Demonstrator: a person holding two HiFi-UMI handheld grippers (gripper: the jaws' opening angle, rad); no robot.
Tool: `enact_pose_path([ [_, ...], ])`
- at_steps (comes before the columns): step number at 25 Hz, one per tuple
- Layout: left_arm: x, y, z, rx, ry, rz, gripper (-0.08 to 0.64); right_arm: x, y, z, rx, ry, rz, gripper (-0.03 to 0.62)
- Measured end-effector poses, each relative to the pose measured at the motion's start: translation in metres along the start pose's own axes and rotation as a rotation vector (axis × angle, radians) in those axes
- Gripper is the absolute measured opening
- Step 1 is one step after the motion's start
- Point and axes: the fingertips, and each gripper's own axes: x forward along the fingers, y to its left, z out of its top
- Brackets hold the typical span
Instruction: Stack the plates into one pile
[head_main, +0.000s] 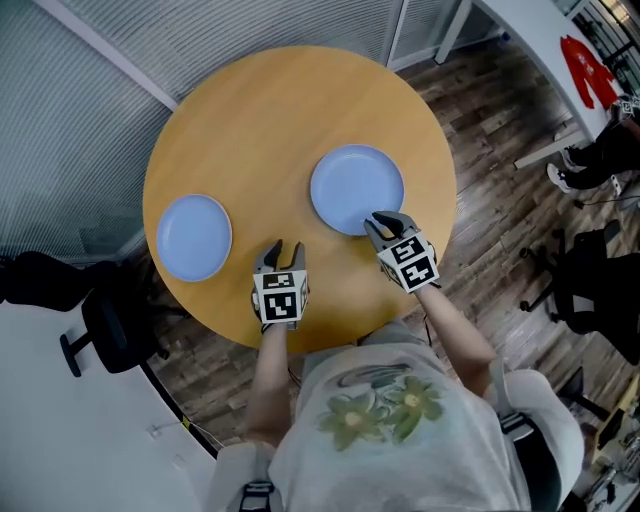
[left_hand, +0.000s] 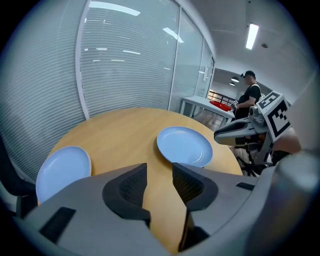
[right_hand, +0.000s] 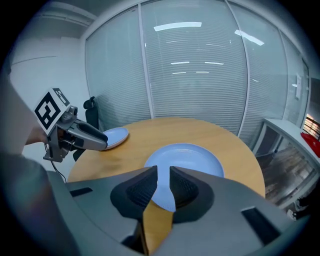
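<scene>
1. Both plates are round, so neither has a long axis or points any way. Each lies flat and face up on the round wooden counter (head_main: 270, 130).
2. The left plate (head_main: 194, 237) sits close to the counter's left edge. The right plate (head_main: 357, 188) sits right of the middle. The two are well apart, with bare wood between them.
3. My left hand-held gripper (head_main: 283, 250) hangs over the near edge of the counter, between the two plates, tilted forward and down. The left plate is off to its left and the right plate is ahead to its right. It touches neither.
4. Its jaws stand clearly apart, and only bare counter shows in the gap between them.
5. My right hand-held gripper (head_main: 386, 222) has its tips at the near rim of the right plate, also tilted down. In the right gripper view the near rim of that plate shows through the gap between the jaws. I cannot tell whether the tips touch the plate.
6. Its jaws are close together with a slim gap left. They sit side by side over the rim and are not clamped on it.
</scene>
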Motion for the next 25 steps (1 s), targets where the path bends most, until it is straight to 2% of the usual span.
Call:
enact_pose_path([
  [2, 0.013, -0.009, 0.008, 0.012, 0.002, -0.006, 0.161, -0.003, -0.023, -0.006, 0.014, 0.006, -0.021, 0.077],
  [5, 0.030, -0.019, 0.017, 0.028, 0.008, -0.009, 0.180, -0.004, -0.054, -0.017, 0.039, 0.025, -0.046, 0.164],
  [6, 0.035, -0.023, 0.021, 0.030, 0.007, -0.008, 0.186, -0.004, -0.065, -0.020, 0.047, 0.030, -0.053, 0.173],
  [14, 0.090, -0.040, 0.036, -0.035, 0.023, -0.008, 0.203, 0.009, -0.139, -0.044, 0.086, 0.070, -0.081, 0.187],
  [19, 0.125, -0.044, 0.030, -0.076, 0.089, -0.019, 0.233, 0.029, -0.165, -0.063, 0.108, 0.115, -0.064, 0.187],
  [25, 0.163, -0.043, 0.026, -0.143, 0.144, -0.035, 0.239, 0.052, -0.181, -0.085, 0.191, 0.164, -0.017, 0.187],
])
